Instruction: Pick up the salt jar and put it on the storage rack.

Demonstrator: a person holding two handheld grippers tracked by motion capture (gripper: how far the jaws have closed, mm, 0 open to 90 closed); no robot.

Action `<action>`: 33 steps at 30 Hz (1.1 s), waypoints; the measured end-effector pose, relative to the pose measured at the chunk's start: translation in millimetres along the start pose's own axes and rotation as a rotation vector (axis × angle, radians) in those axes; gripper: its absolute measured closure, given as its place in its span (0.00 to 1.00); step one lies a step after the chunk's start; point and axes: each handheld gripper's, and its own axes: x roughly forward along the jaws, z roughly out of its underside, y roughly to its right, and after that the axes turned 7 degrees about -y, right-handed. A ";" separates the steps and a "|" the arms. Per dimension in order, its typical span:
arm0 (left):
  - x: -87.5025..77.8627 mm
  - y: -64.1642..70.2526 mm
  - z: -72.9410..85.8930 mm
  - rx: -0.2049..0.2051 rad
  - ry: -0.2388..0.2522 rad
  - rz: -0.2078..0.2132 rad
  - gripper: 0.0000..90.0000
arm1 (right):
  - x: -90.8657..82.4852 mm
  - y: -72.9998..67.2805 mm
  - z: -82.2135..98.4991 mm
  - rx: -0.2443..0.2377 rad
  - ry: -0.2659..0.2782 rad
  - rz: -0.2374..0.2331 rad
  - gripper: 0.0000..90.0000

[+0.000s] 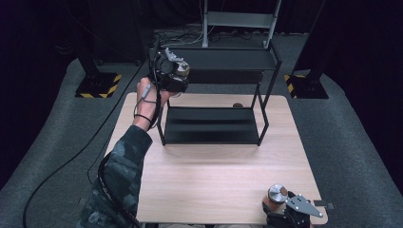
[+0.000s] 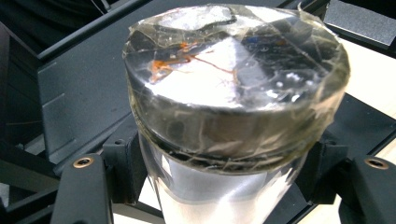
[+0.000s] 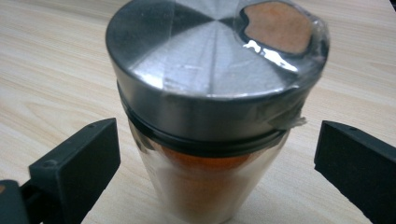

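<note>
Closest to the camera, at the near right corner of the counter (image 1: 223,185), the right gripper (image 1: 285,211) sits low at the edge with a spice jar (image 1: 275,195) standing upright between its jaws. From the right gripper view the jaws stand released, one on each side of the jar with clear wood showing between each pad and the glass. That spice jar (image 3: 210,121) has a brushed steel lid wrapped in clear tape, and an orange powder fills the glass below it. I can read no label or writing on it.

Going from the left: a person's left arm in a dark patterned sleeve (image 1: 119,175) reaches up from the near left corner, and the left gripper (image 1: 171,71) is held high beside the upper left corner of a black two-tier rack (image 1: 216,123), which stands on the far half of the counter. In the left gripper view the jaws are clenched on a clear jar (image 2: 233,107), gripping its glass body just below the lid. The lid is metal under crinkled clear tape, with a thin smear of orange on top. The glass looks pale; what is inside I cannot tell. No brand or lettering is legible here either. Behind the jar lies the rack's dark upper shelf (image 2: 84,88).
</note>
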 end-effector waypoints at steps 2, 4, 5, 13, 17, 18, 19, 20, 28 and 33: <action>-0.7 -0.3 -1.0 -0.001 0.001 -0.001 0.34 | 0.0 0.0 0.0 0.000 0.000 0.000 0.00; -1.8 -1.0 -2.7 -0.004 0.003 0.001 0.34 | -0.2 0.2 -0.1 0.001 0.000 -0.001 0.00; -2.9 -1.3 -4.3 -0.006 0.001 0.002 0.34 | -0.3 0.4 -0.1 0.002 0.000 -0.001 0.00; -11.0 -1.4 -13.6 0.011 0.008 -0.008 0.34 | -0.5 0.9 -0.2 0.002 -0.002 -0.002 0.00; -15.5 -1.1 -18.4 0.018 0.015 -0.014 0.34 | -0.5 1.1 -0.2 0.003 -0.001 -0.003 0.00; -16.6 -1.1 -19.7 0.016 0.016 -0.013 0.34 | -0.5 1.1 -0.2 0.003 -0.002 -0.003 0.00; -17.6 -1.4 -21.1 0.017 0.017 -0.013 0.34 | -0.4 1.4 -0.2 0.003 -0.002 -0.004 0.00; -18.4 -1.6 -21.9 0.018 0.021 -0.013 0.34 | -0.4 1.4 -0.3 0.003 -0.003 -0.004 0.00; -25.0 -1.3 -30.5 0.025 0.040 -0.015 0.34 | -0.4 1.7 -0.1 0.004 -0.003 -0.006 0.00; -28.8 -2.7 -31.7 0.020 0.067 -0.005 0.34 | -0.1 2.4 -0.1 0.004 -0.005 -0.008 0.00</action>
